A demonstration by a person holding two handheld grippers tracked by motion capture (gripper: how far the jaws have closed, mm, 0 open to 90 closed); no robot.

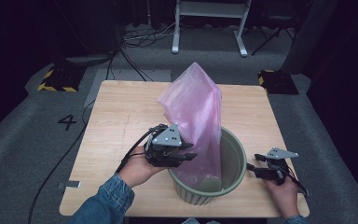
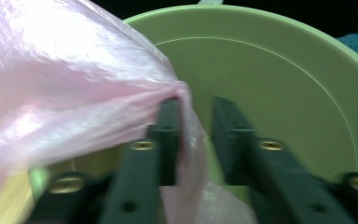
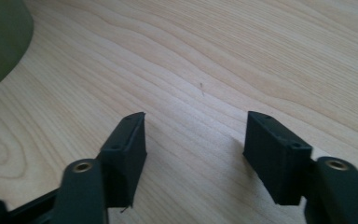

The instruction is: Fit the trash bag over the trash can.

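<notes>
- Left gripper [image 1: 182, 156]: held in the person's left hand [image 1: 137, 170] near the front edge of the desk [image 1: 121, 116], left of centre, jaws reaching over the left rim of the bin. In the left gripper view its jaws stand parted over the bin's inside; a fold of pink film drapes across the left jaw and hangs in the gap, while the right jaw is clear of it. Nothing is pinched between the pads.
- Pink plastic bag [image 1: 193, 116]: thin, see-through, standing tall and puffed up out of the bin, its top tilted toward the far edge of the desk. Its lower end sits inside the bin; its left side touches the left gripper. In the left gripper view the film [image 2: 65, 93] covers the upper left.
- Green bin [image 1: 233, 158]: round, ribbed wall, upright at the front edge of the desk, a little right of centre, between the two grippers. Its pale inner wall [image 2: 279, 84] lies past the jaws in the left gripper view.
- Right gripper [image 1: 251, 168]: held in the right hand [image 1: 284, 193] near the front right corner of the desk, just beside the bin's right wall, not touching it. Jaws spread wide over bare wood [image 3: 242, 56], nothing between them; the bin's dark edge [image 3: 2, 37] sits at upper left in the right gripper view.
</notes>
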